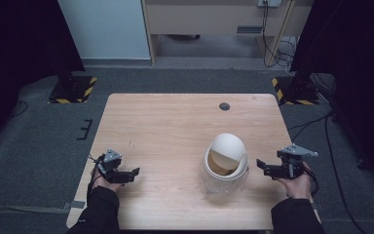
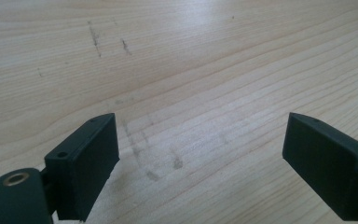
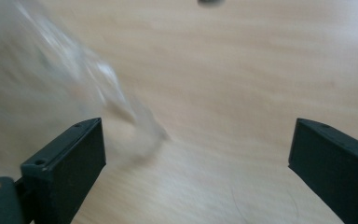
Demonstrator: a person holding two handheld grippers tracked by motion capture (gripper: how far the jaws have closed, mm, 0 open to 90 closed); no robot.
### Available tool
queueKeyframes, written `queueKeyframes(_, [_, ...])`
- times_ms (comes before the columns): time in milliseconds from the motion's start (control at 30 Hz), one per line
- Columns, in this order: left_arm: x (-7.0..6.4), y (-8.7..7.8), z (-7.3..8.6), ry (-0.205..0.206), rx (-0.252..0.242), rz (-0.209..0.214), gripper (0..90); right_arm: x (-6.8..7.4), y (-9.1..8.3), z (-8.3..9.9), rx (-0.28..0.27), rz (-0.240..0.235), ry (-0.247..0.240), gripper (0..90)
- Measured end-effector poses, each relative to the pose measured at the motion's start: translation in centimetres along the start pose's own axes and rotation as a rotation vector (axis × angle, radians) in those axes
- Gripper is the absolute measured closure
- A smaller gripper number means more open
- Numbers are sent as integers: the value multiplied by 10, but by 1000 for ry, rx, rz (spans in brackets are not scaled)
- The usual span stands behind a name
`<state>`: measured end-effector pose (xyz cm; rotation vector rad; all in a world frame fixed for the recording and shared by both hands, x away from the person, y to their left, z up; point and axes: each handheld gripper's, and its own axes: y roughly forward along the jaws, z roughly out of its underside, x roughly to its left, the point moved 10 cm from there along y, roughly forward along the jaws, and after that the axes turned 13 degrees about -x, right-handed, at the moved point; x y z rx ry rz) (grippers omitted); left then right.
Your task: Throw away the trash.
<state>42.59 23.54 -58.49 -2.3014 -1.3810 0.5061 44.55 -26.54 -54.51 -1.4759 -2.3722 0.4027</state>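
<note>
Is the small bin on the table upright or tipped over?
Upright. In the high view the clear bin stands on its base on the table, white domed swing lid on top, between the two grippers and touched by neither.

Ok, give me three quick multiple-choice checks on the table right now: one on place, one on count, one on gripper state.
1. The clear plastic bin with the cream domed swing lid stands nearer which gripper?
A. left
B. right
C. exactly midway

2. How many bins stand on the light wooden table?
A. one
B. two
C. three

3. The left gripper is:
A. shut on the bin
B. shut on nothing
C. open

Answers: 1 B, the right gripper is just beside it; 2 A, the high view has one; 3 C, its jaws stand wide apart over bare wood.
</note>
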Motion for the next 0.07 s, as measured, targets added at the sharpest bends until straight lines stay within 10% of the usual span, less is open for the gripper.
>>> queueKeyframes(67, [2,1,3,3,18,-5,92,-7,3,10,47,18,-16,29])
